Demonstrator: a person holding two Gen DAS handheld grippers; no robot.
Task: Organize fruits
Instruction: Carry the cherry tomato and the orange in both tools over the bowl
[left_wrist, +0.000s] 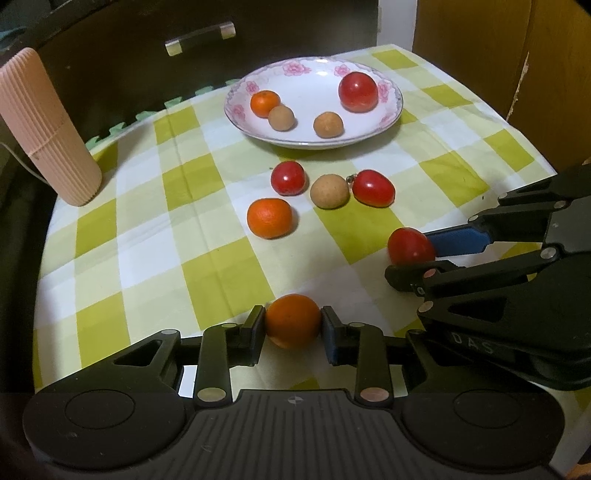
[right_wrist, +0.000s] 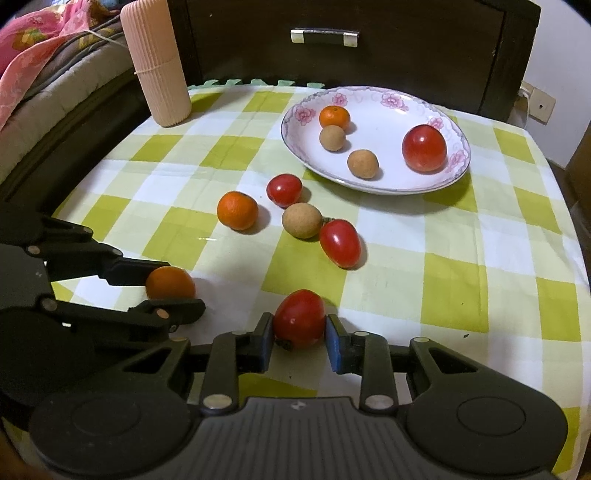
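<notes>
**Both tools clamped on fruit at the near edge of the checked surface**

Left wrist view: the left tool (left_wrist: 293, 324) grips a round orange mandarin (left_wrist: 293, 320) between its two pads, low over the green-and-white checked cloth surface (left_wrist: 147, 221). To its right, the right tool (left_wrist: 413, 254) pinches a glossy red tomato (left_wrist: 410, 245). Ahead, between the tools and the white floral-rimmed plate (left_wrist: 314, 140), lies a loose cluster: a second orange mandarin (left_wrist: 269, 218), a small red tomato (left_wrist: 288, 178), a tan round longan (left_wrist: 328, 191) and an oval red tomato (left_wrist: 373, 188) touching it. The plate carries a small mandarin, two longans and a large tomato. A ribbed pink cylinder (left_wrist: 48, 129) stands upright at the far left.

Right wrist view: the right tool (right_wrist: 299, 328) clasps the tomato (right_wrist: 299, 317); the left tool (right_wrist: 173, 291) comes in from the left, clenched on its mandarin (right_wrist: 170, 283). The same cluster sits in the path to the plate (right_wrist: 376, 184). A dark wooden drawer front (right_wrist: 332, 48) rises behind.
</notes>
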